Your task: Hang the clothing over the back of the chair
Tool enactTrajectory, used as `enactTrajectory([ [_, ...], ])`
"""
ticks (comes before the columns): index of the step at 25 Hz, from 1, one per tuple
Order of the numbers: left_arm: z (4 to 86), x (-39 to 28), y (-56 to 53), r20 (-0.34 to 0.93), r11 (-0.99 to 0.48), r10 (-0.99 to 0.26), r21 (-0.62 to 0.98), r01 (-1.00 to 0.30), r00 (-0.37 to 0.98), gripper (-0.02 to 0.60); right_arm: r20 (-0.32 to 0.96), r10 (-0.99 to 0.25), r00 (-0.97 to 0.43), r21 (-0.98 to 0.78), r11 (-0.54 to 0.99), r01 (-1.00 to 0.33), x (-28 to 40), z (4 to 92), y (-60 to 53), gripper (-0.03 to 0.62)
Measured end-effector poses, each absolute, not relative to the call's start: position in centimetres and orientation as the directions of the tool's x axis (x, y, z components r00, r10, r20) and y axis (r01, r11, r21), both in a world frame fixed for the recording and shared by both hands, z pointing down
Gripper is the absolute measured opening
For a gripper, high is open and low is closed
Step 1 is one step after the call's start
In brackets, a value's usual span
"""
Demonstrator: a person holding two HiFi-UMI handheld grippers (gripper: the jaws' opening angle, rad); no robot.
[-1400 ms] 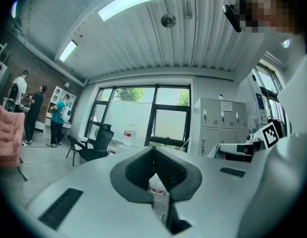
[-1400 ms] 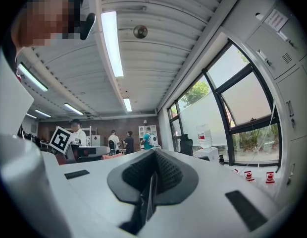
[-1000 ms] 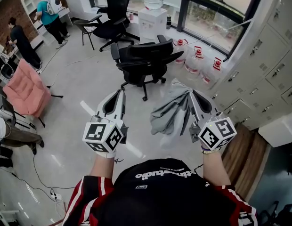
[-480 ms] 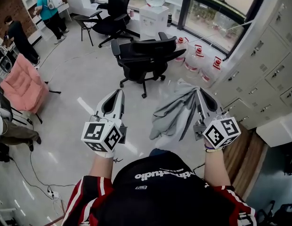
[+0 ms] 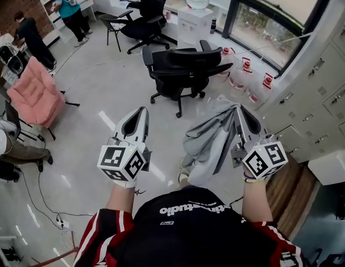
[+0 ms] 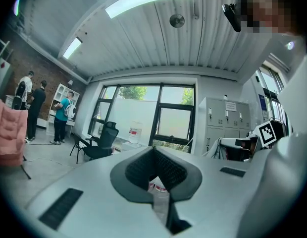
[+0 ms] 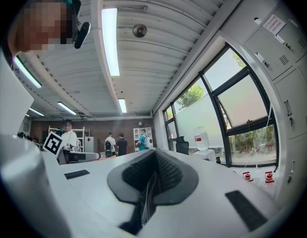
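Observation:
A grey garment [image 5: 208, 141] hangs in folds from my right gripper [image 5: 238, 111], which is shut on its top edge; a thin strip of the cloth [image 7: 146, 202] shows between the pads in the right gripper view. My left gripper [image 5: 141, 112] is held level beside it, shut, with nothing in it; its dark pads [image 6: 154, 168] meet at the tip. A black office chair [image 5: 183, 67] with armrests stands on the floor ahead of both grippers, apart from them and the garment.
A pink padded chair [image 5: 33, 96] stands at the left. More black chairs [image 5: 144, 15] and a water dispenser [image 5: 196, 20] are behind. Water jugs [image 5: 239, 74] line the window, grey lockers [image 5: 323, 88] the right wall. People [image 5: 69, 4] stand far left. Cables [image 5: 39, 204] cross the floor.
Both grippers have moved forward towards the black chair, and the garment went along in the right one. The chair now looks a little nearer. Neither gripper's jaws changed.

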State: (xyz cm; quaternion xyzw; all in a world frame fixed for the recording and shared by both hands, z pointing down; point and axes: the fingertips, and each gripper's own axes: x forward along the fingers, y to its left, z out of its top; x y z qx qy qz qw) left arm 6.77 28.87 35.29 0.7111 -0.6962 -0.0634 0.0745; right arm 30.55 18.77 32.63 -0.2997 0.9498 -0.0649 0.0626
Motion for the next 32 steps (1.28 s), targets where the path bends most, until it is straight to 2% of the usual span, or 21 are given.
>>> enactTrajectory([
  [20, 32.4, 0.9, 8.3, 0.003, -0.041, -0.999, 0.155, -0.987, 0.042, 0.023, -0.108, -0.548, -0.829, -0.168, 0.832, -0.528, 23.4, 31.4, -0.6, 0.017],
  [32, 33.0, -1.6, -0.4, 0.021, 0.002, -1.0, 0.153, -0.988, 0.002, 0.023, -0.11, -0.511, -0.852, -0.178, 0.854, -0.489, 20.5, 31.4, -10.1, 0.017],
])
